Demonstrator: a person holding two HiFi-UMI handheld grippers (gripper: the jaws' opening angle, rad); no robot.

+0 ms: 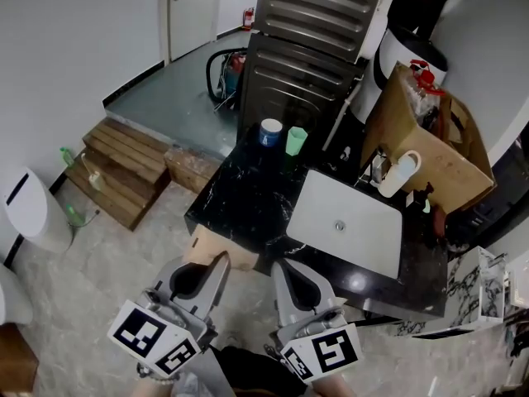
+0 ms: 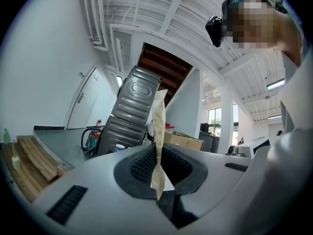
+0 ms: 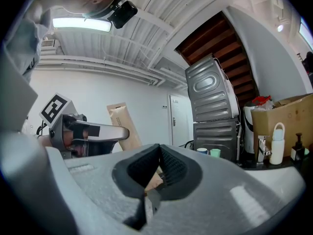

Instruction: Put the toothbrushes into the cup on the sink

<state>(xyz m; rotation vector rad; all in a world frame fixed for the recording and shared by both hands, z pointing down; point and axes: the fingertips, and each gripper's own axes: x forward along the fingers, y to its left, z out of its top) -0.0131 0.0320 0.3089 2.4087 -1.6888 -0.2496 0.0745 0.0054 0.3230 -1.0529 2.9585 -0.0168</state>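
Observation:
My left gripper (image 2: 157, 156) is shut on a long tan paper toothbrush pack (image 2: 159, 126) that stands upright between its pads, seen edge-on. In the right gripper view the same pack (image 3: 120, 125) sticks up from the left gripper (image 3: 105, 131). My right gripper (image 3: 157, 166) is shut too, with a tan paper pack (image 3: 153, 180) showing low between its pads. Both grippers (image 1: 207, 261) (image 1: 289, 270) hover side by side just short of the black counter (image 1: 240, 197). At its far edge stand a blue cup (image 1: 270, 132) and a green cup (image 1: 296, 141), left of the white sink (image 1: 310, 222).
A tan box (image 1: 235, 251) sits low at the counter's near left corner. A white bottle (image 1: 401, 172) and a big cardboard box (image 1: 430, 151) stand behind the sink. A grey ribbed appliance (image 1: 318, 23) rises beyond the cups. Wooden steps (image 1: 124, 168) lie to the left.

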